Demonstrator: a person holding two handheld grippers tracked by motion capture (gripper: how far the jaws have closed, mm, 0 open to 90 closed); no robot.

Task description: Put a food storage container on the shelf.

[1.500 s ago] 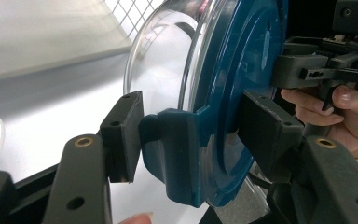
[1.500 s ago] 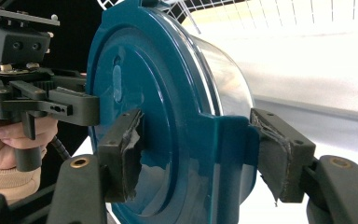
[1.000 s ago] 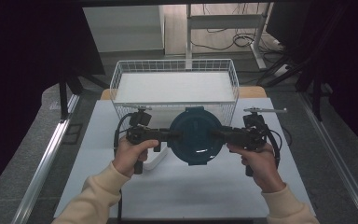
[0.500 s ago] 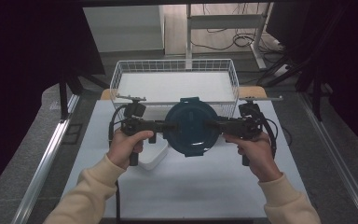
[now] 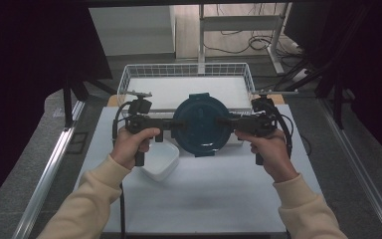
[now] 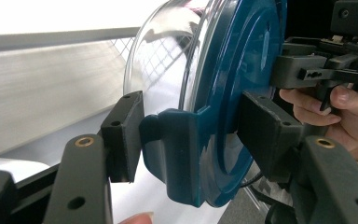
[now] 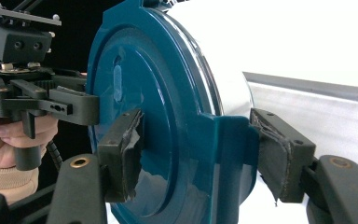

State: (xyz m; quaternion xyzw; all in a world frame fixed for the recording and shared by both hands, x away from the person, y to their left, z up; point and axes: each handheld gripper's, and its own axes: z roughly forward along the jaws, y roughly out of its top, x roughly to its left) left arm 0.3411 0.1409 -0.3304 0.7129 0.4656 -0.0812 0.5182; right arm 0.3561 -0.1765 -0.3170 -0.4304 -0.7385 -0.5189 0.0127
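Between the two hand-held grippers, a round clear-plastic container with a dark teal clip-on lid (image 5: 201, 124) is held off the white desk (image 5: 219, 199), tipped on edge so that the lid faces the person and the clear body faces the white wire basket (image 5: 129, 79) beyond. The left hand-held gripper (image 5: 171, 123) is closed on the latch tab at the container's left rim; in the left gripper view (image 6: 186, 140) one pad is seen against the lid face and the other against the tab's outer side, on the clear-body side. The right hand-held gripper (image 5: 226, 122) is closed in the same way on the opposite tab, as seen in the right gripper view (image 7: 196, 154). A grip at two opposite tabs is judged to be used because the container is too wide for one pair of jaws, and the tabs offer flat, narrow faces on which the pads can bear; held from both sides, the container is also kept from swinging. A shallow white square plastic tub (image 5: 161, 162) lies on the desk below the left hand-held gripper, apart from the held container. From the container's place just short of the basket, a transfer into the basket is judged to be the work in hand, though whether anything lies inside the clear body cannot be told.
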